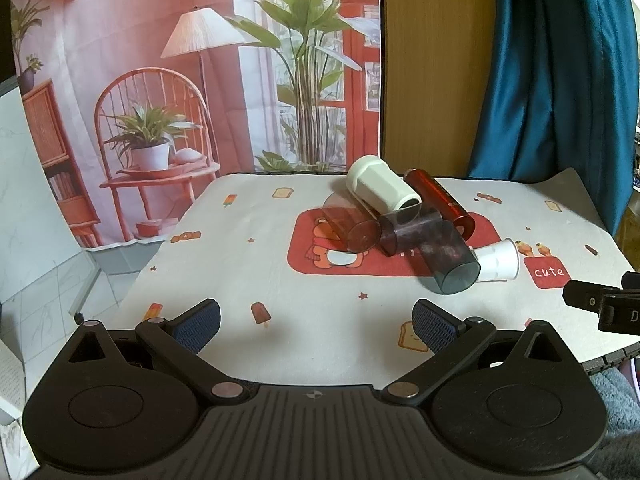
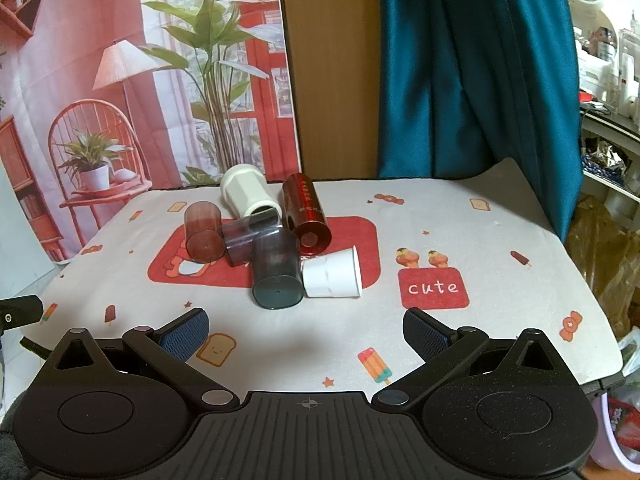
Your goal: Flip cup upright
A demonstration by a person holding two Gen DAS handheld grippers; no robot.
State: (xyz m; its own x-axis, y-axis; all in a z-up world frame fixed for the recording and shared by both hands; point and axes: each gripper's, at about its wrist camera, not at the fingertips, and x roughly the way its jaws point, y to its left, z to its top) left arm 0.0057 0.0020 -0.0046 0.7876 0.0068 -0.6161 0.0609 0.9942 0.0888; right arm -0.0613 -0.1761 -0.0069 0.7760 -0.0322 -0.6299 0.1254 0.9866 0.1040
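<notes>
Six cups lie on their sides in a tight cluster on the red patch of the cloth-covered surface, none of them upright. The dark grey cup lies nearest the right claw, its long axis running toward the camera with its closed base facing forward. Just beside it on the right, the small white paper cup lies crosswise, its wider open rim pointing right and its base touching the grey one. The brown cup lies at the left of the pile with its base also toward the camera, and a smoky purple cup lies between it and the grey cup. Behind them, a cream cup and a glossy red cup lie angled. The left claw and the right claw both hover spread wide above the cloth, near the pile and grasping nothing.
</notes>
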